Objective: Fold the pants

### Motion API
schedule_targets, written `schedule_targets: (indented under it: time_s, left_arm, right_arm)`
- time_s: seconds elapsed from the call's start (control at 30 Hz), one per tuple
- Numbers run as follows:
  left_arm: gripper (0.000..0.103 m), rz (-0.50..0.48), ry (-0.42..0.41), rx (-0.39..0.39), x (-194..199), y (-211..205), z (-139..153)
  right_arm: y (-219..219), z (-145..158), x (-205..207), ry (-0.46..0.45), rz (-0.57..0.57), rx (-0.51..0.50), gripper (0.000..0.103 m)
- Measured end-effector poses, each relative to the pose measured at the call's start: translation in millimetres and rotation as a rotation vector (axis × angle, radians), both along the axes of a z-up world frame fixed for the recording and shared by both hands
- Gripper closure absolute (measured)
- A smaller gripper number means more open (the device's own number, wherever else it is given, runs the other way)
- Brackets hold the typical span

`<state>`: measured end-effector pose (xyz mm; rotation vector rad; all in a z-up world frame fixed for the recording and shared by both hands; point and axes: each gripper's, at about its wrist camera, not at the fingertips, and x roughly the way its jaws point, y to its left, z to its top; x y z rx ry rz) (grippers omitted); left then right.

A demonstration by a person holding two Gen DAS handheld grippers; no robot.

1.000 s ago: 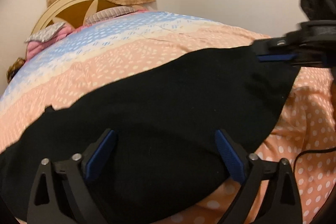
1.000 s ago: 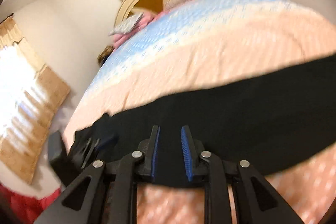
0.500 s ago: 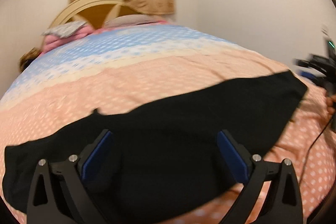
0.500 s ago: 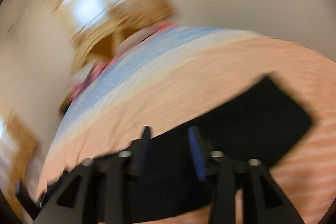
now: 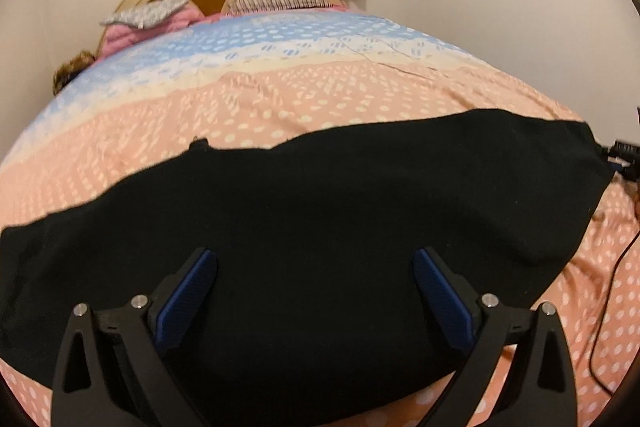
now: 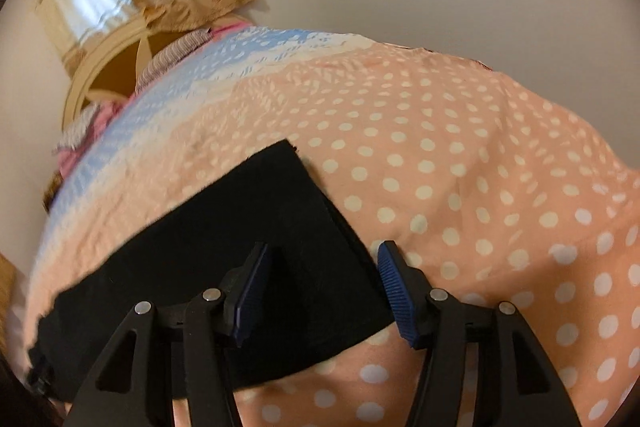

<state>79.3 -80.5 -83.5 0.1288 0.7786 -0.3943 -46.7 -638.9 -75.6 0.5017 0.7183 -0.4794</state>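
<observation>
Both grippers hang spread and empty over the black pants (image 5: pixel 320 227), which lie flat in a long band across the dotted bedspread (image 6: pixel 460 167); the left gripper (image 5: pixel 315 291) sits above mid-cloth, the right gripper (image 6: pixel 320 283) straddles the end edge (hem or waistband, I cannot tell); a pinch there may catch bedspread too, or only one layer, skewing the fold.

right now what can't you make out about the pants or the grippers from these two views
- Left wrist view: the left end of the black pants runs off the frame edge; the near hem is hidden behind the left gripper.
- Right wrist view: the far end of the pants disappears at the lower-left edge, blurred; the right gripper covers the near edge.
- Both views: seams, waistband and layers are lost in the uniform black.
- Whether either gripper's fingers touch the bedspread is unclear.
</observation>
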Motion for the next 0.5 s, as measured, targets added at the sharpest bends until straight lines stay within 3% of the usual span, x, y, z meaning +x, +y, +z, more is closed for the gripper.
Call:
schedule_targets:
  time_s: [0.17, 0.23, 0.27, 0.3, 0.33, 0.37, 0.5]
  left_arm:
    - [0.001, 0.007, -0.006, 0.004, -2, -1, -1]
    - [0.001, 0.004, -0.009, 0.002, -3, 0, -1]
    - [0.001, 0.001, -0.009, 0.003, -3, 0, -1]
    - [0.001, -0.002, -0.008, 0.003, -4, 1, -1]
    - [0.001, -0.004, -0.006, 0.004, -4, 1, 0]
    - [0.001, -0.006, -0.002, 0.003, -4, 2, 0]
    - [0.001, -0.004, 0.002, 0.001, -5, 3, 1]
  right_arm:
    - [7, 2, -12, 0.069, 0.055, -0.035, 0.046]
    - [10, 1, -14, 0.077, 0.060, -0.051, 0.050]
    - [10, 1, -14, 0.074, 0.055, -0.049, 0.057]
    - [8, 2, -15, 0.068, 0.049, -0.037, 0.072]
    - [7, 6, -16, 0.050, 0.055, -0.010, 0.080]
    - [8, 8, -17, 0.038, 0.062, 0.008, 0.083]
    - [36, 46, -11, 0.000, 0.080, -0.090, 0.084]
